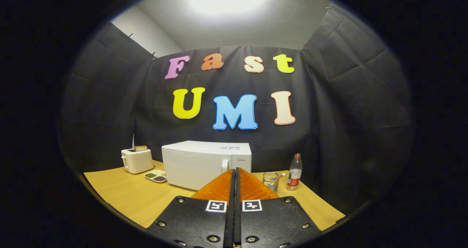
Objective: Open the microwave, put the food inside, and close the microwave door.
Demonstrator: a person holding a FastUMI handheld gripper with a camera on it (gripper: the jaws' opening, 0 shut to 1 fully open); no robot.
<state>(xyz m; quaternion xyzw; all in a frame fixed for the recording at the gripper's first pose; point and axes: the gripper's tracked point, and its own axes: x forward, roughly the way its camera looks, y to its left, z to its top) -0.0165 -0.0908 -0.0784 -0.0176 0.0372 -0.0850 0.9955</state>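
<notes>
A: How are the fingers of the gripper (235, 172) seen?
B: Pressed flat together, ribbed faces meeting, nothing held, at lower centre.
A: And the microwave (204, 163)?
B: A boxy white shell with its door closed, set on the wooden table (120, 189) just beyond the fingertips, centre frame.
A: What is placed around it?
B: A toaster (137, 160) and a divided dish (156, 176) at left; a wire basket (271, 181) and plastic bottle (294, 172) at right.

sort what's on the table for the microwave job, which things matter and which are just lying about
For the job:
microwave, door shut
door handle
food tray, left of the microwave
claw, shut on nothing, short of the door

Lying about:
toaster with bread
wire basket
bottle
</notes>
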